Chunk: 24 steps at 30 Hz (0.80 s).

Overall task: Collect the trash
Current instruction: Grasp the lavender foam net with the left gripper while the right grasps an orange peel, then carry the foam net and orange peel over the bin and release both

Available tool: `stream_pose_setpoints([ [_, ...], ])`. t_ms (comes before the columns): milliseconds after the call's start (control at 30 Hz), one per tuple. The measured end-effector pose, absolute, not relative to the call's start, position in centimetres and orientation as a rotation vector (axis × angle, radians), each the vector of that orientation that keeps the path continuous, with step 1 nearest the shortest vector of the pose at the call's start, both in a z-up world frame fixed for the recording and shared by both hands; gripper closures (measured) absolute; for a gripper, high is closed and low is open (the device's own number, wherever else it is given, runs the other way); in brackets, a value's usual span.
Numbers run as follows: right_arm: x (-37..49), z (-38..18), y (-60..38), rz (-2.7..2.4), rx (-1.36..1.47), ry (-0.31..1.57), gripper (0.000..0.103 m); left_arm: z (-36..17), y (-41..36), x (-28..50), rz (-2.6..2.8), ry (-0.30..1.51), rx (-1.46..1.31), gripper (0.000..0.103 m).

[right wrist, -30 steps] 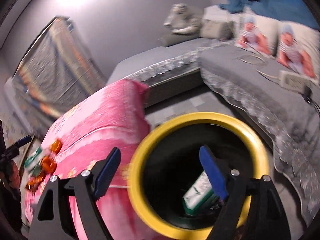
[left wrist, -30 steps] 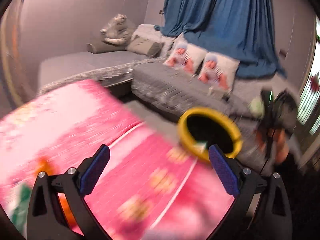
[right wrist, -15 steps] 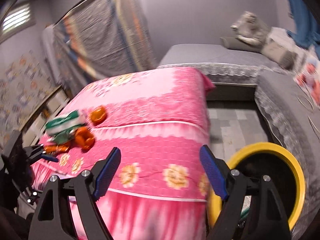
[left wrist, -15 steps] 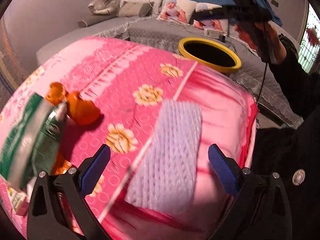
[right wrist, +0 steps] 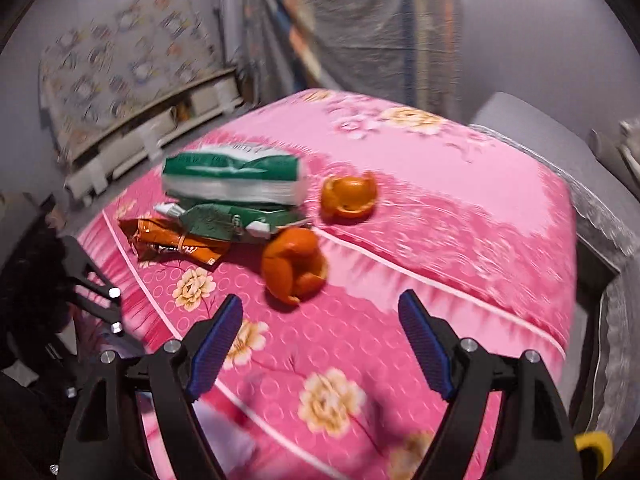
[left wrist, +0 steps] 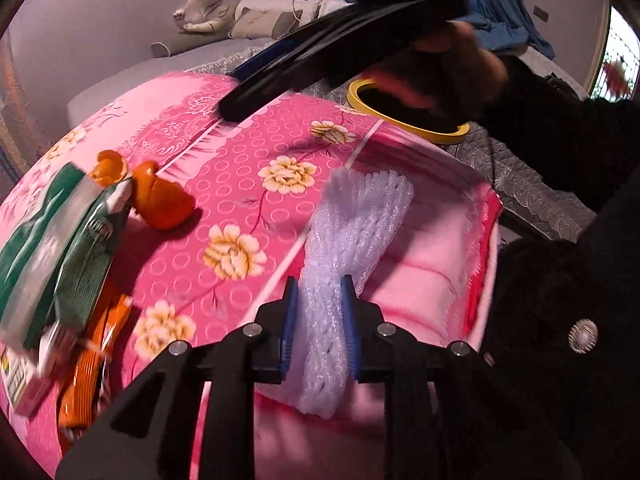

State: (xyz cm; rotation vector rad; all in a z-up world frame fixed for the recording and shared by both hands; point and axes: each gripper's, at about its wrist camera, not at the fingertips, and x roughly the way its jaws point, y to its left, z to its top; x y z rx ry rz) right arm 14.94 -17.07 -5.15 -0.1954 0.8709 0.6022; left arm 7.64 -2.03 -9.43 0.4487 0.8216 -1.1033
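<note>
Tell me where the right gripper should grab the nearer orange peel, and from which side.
The nearer orange peel sits curled into a hollow cup. Probably bring the right gripper down from above and pinch one upstanding curled edge, since the thin wall fits between the open jaws better than the whole lump would.

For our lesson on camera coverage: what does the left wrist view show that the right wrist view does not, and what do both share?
Left wrist only: the left gripper shut on the white foam net, and the full rim of the yellow bin.

Right wrist only: the right gripper open above the cloth, and a wall hanging.

Both: the pink floral cloth, orange peels, the green packet and the orange wrapper.
</note>
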Motion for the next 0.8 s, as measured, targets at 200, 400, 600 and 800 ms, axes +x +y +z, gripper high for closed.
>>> stream_pose_setpoints([
  [200, 17.1, -8.3, -12.7, 0.660, -0.287, 0.961, 0.045, -8.6, 1.0, 6.0, -1.013, 0.800, 0.393, 0.083],
  [400, 18.6, -10.4, -11.3, 0.661, -0.304, 1.022, 0.079, -7.8, 2.1, 5.5, -0.955, 0.770, 0.365, 0.083],
  [600, 19.6, -9.7, -15.8, 0.743, -0.021, 1.059, 0.089, -6.9, 0.3, 6.1, -0.947, 0.755, 0.351, 0.083],
  [800, 15.2, -4.5, -27.8, 0.548, 0.152, 0.855, 0.089, -4.5, -4.8, 7.9, -0.962, 0.696, 0.308, 0.083],
])
